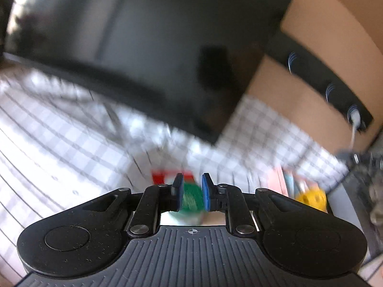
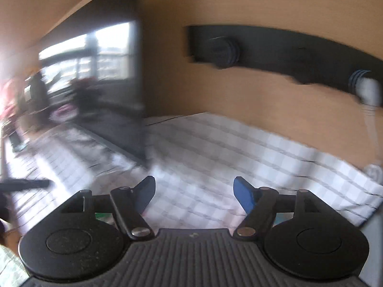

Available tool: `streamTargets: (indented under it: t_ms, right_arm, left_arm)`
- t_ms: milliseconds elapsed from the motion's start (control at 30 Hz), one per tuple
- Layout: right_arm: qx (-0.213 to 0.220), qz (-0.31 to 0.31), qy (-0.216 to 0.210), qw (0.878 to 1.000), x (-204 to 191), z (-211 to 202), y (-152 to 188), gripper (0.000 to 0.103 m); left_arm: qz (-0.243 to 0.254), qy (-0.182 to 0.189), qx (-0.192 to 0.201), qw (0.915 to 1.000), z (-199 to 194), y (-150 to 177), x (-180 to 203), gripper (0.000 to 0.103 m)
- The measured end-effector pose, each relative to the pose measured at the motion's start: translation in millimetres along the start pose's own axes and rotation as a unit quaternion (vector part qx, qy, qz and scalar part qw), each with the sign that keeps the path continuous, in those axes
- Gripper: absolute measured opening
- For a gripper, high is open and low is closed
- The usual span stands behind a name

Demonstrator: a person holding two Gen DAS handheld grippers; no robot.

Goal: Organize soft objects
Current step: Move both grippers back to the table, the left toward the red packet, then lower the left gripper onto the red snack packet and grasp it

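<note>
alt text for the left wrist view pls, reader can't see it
The left tongs are closed on a green soft object, held over a grey-and-white checked cloth. A large dark screen fills the upper frame against a wooden wall; a yellow ball-like item sits low right. The image is motion-blurred.

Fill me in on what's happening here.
A person is working with two handheld grippers over a checked cloth. The left gripper is shut on a green soft object. The right gripper is open and holds nothing. A yellow toy lies off to the side. Both views are blurred.
</note>
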State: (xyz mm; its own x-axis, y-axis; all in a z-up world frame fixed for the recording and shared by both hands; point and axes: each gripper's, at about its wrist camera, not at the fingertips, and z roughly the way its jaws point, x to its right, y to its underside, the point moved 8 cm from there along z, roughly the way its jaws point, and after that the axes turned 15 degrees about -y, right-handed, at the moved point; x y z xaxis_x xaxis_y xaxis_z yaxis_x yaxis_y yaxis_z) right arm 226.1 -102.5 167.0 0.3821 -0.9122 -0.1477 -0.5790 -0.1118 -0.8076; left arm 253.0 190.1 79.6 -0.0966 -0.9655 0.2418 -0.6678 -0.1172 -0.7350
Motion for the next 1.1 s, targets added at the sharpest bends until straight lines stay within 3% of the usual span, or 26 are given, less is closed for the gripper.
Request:
streamTargets:
  t_ms: [67,167,233,300,367,467,600,767,900,1033,1100]
  right_arm:
    - [-0.020,-0.012,-0.018,1.000,-18,18,2,0.072]
    - [-0.039,-0.037,-0.031,0.998,-41,35,0,0.072]
    - [-0.042,-0.042,-0.038,0.998,-50,43,-14,0.072]
    - [-0.039,-0.029,-0.046,0.998,-58,44,-32,0.072]
    - [-0.033,-0.005,-0.049,0.998,-57,46,-53,0.072]
    - [-0.025,0.029,-0.037,0.999,-52,54,-70,0.073]
    - [-0.040,0.056,-0.027,0.997,-46,69,-56,0.073]
    - [-0.083,0.098,-0.011,0.992,-24,82,-11,0.072]
    - [-0.095,0.149,0.015,0.984,6,77,18,0.073]
    - [-0.096,0.201,0.019,0.975,24,77,41,0.072]
    - [-0.097,0.214,0.019,0.972,29,76,48,0.073]
  left_arm:
    - [0.008,0.006,-0.016,0.9998,9,9,-1,0.018]
    - [0.036,0.011,0.000,0.9993,10,-3,-8,0.018]
    - [0.084,0.015,0.023,0.9961,10,-27,-9,0.018]
    - [0.152,0.009,0.045,0.9873,11,-56,-6,0.018]
    - [0.230,0.003,0.042,0.9723,20,-76,4,0.018]
    - [0.341,0.021,0.008,0.9399,44,-86,27,0.018]
    - [0.418,0.064,-0.043,0.9051,92,-67,52,0.019]
    - [0.440,0.088,-0.083,0.8899,153,-36,68,0.019]
    - [0.434,0.096,-0.119,0.8878,190,-17,72,0.019]
    - [0.431,0.119,-0.144,0.8828,203,-6,74,0.019]
    - [0.440,0.132,-0.155,0.8746,202,-1,76,0.017]
